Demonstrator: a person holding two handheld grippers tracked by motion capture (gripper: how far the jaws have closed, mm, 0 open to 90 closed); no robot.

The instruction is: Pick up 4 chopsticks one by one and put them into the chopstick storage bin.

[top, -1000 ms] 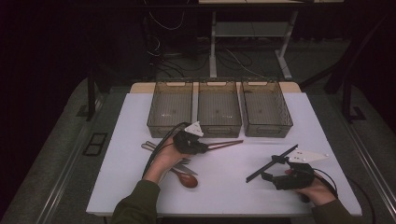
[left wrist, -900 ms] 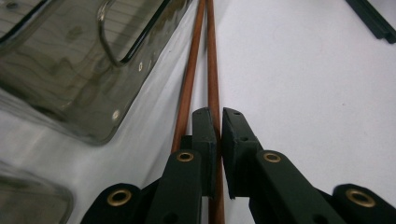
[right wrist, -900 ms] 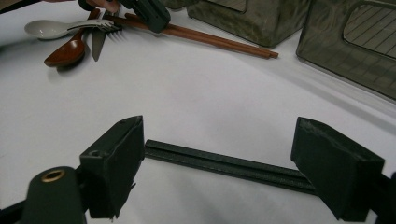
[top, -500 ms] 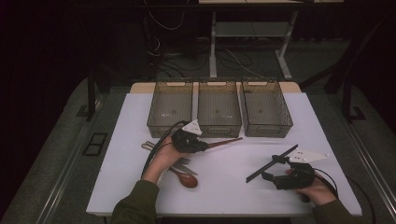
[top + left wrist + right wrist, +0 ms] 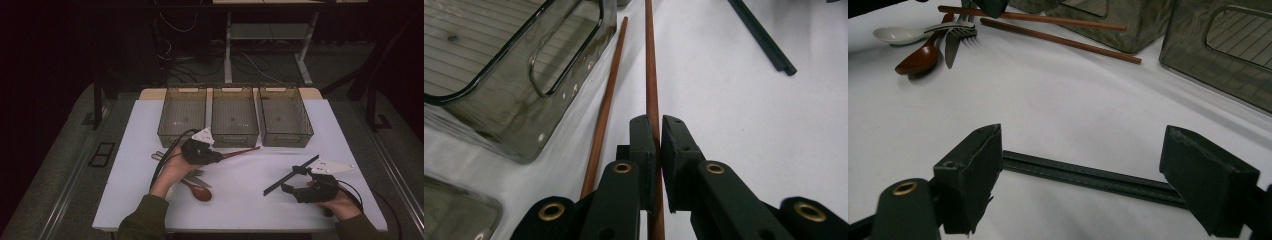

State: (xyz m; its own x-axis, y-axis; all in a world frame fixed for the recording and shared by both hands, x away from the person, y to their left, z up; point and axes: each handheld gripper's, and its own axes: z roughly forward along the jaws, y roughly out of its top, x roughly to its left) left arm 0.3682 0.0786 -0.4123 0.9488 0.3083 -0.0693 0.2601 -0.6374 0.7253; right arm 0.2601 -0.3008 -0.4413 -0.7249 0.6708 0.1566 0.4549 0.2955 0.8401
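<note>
left gripper (image 5: 658, 131) jaws clenched on wooden chopstick (image 5: 650, 75) near its thick end, held over desk (image 5: 240, 180) beside middle bin (image 5: 234, 120) | second chopstick (image 5: 605, 107) lay alongside | right gripper (image 5: 1080, 165) jaws released, straddling black chopsticks (image 5: 1088, 177) on desk | judged light, stiff, smooth, slip-prone; mid-shaft hold advised

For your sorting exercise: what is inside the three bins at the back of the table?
All three bins look empty: only ribbed floors show through their clear walls. The brown chopsticks lie on the table in front. The near inside corners are hidden behind the front walls.
</note>
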